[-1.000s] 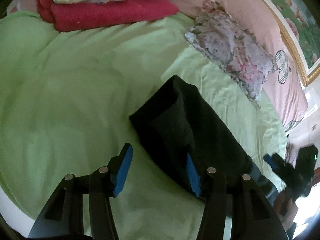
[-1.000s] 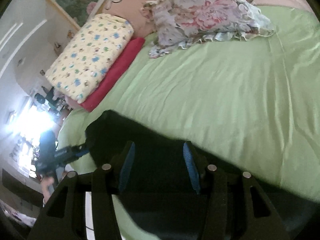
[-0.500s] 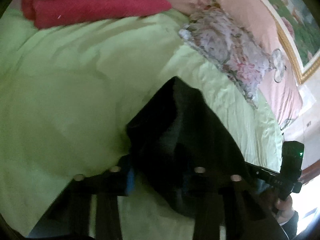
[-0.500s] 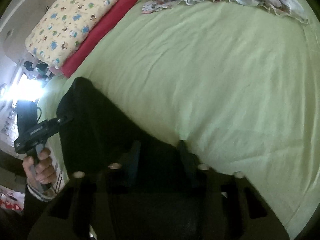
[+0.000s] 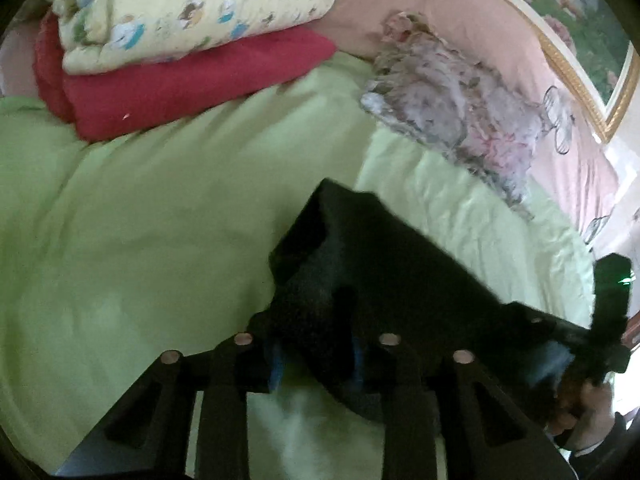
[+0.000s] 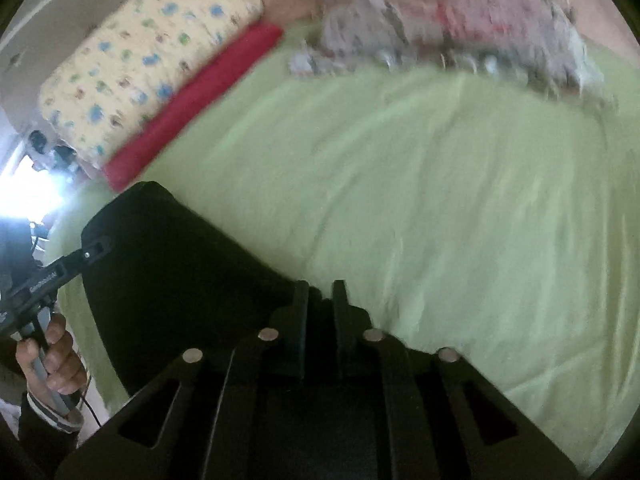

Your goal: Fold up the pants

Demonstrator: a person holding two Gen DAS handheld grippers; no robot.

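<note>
— While both tools sit this low, what are they holding?
— Nearest me, the right gripper (image 6: 321,312) has its jaws pinched almost together on the near edge of the black pants (image 6: 180,280). The left gripper (image 5: 318,354) stands narrower than wide, dark cloth bunched between its blue pads (image 5: 276,364); I judge it clamped on that edge too.
— And the pants themselves?
— Just ahead of both grippers, on the green sheet (image 6: 440,200), already a doubled band, so the lengthwise fold looks done. Carrying the held end over to shorten it is what remains.
— Beyond that?
— Farther ahead, a flowered pillow (image 5: 460,100) and a yellow quilt (image 5: 192,12) stacked on a red blanket (image 5: 180,84), well apart from the pants.
</note>
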